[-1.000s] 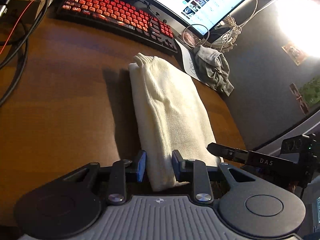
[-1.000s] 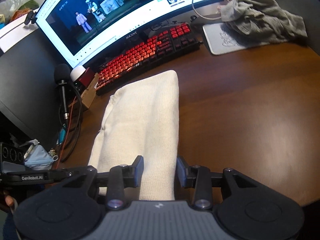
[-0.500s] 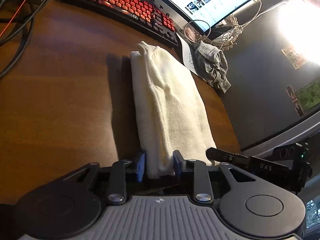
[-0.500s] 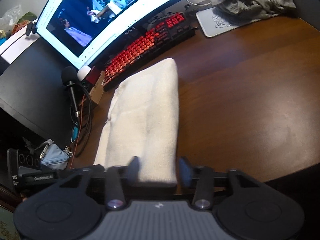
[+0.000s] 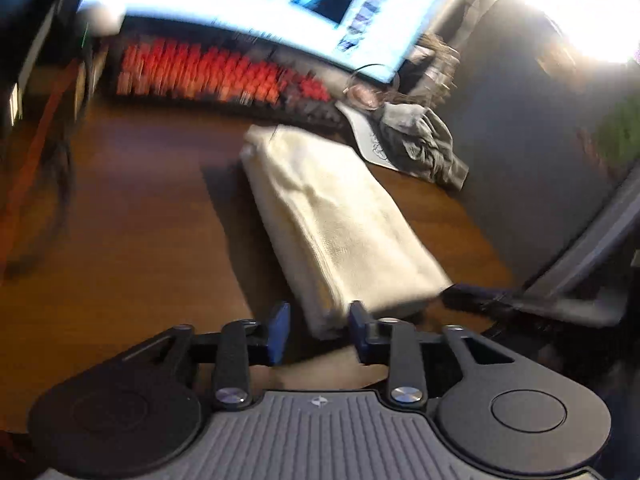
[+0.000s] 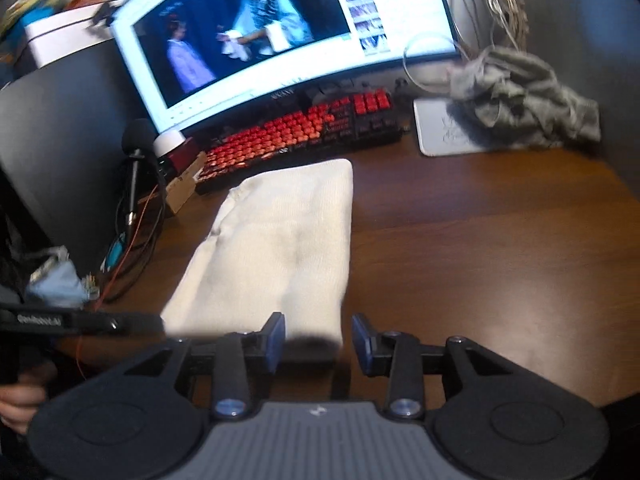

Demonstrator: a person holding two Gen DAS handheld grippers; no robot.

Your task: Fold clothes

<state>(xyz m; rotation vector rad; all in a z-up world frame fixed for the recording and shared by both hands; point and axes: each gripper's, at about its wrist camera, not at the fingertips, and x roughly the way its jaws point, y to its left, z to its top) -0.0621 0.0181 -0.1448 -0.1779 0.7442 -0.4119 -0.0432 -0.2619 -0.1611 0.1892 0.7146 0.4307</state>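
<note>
A cream knitted garment [image 5: 340, 232] lies folded into a long strip on the brown desk [image 5: 140, 240]. My left gripper [image 5: 320, 332] sits at its near left corner. Its jaws are opening, the corner lies between them, and the left pad stands clear of the cloth. My right gripper [image 6: 318, 342] is at the near right end of the same garment [image 6: 280, 248]. Those jaws are opening too, and the cloth's edge lies just ahead of the pads, with a gap on the right side. Each wrist view shows the other gripper beside the cloth.
A red-lit keyboard [image 6: 304, 132] and a wide monitor [image 6: 260, 32] stand behind the garment. A crumpled grey garment [image 6: 520, 100] lies on a white mouse pad [image 6: 440, 136] at the back right. A microphone [image 6: 138, 148] and cables [image 6: 132, 248] are on the left. A hand [image 6: 20, 400] holds the left gripper.
The left jaws have widened and let go of the cloth corner they pinched. The left view has swung and risen, and now takes in the monitor. The right jaws no longer hold the cloth's edge.
</note>
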